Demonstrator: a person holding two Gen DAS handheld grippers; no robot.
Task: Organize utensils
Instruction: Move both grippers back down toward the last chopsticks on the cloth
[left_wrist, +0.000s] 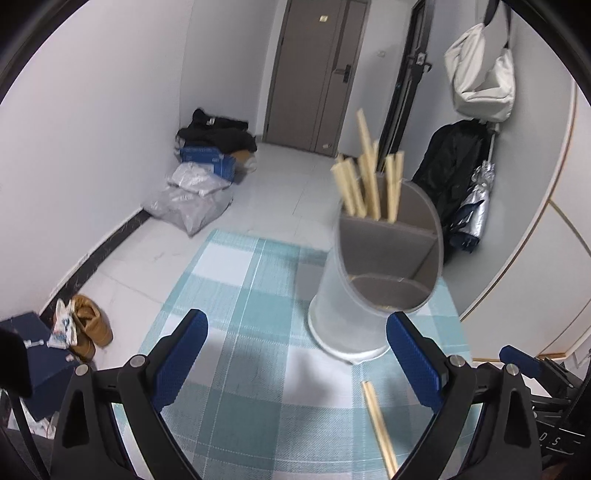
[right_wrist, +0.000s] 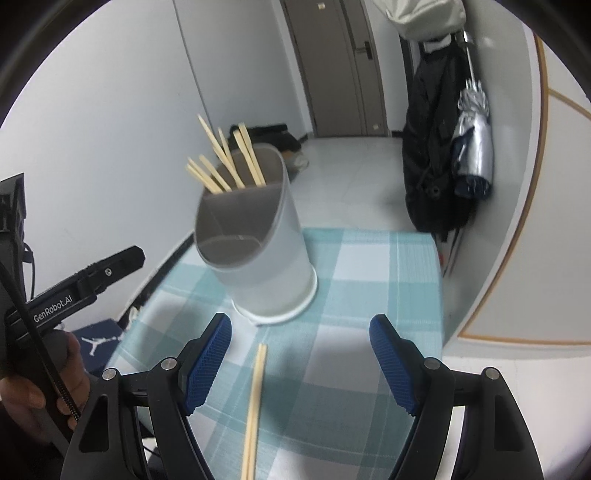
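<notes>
A white utensil holder (left_wrist: 354, 314) (right_wrist: 266, 266) with grey inner dividers stands on the teal checked tablecloth (left_wrist: 240, 280) (right_wrist: 369, 266). Several wooden chopsticks (left_wrist: 369, 181) (right_wrist: 225, 162) stick up from its rear compartment. One loose pair of chopsticks (left_wrist: 378, 424) (right_wrist: 255, 402) lies flat on the cloth in front of the holder. My left gripper (left_wrist: 297, 328) is open above the cloth, left of the holder, with nothing between its fingers. My right gripper (right_wrist: 300, 330) is open too, with the loose pair lying between its fingers near the left pad, untouched.
The table ends at the far side and on the right (right_wrist: 439, 280). On the floor lie bags (left_wrist: 192, 199), shoes (left_wrist: 86, 325) and a blue box (left_wrist: 40, 362). A dark coat and folded umbrella (right_wrist: 472, 147) hang by the door. A hand (right_wrist: 33, 387) holds the left gripper's body.
</notes>
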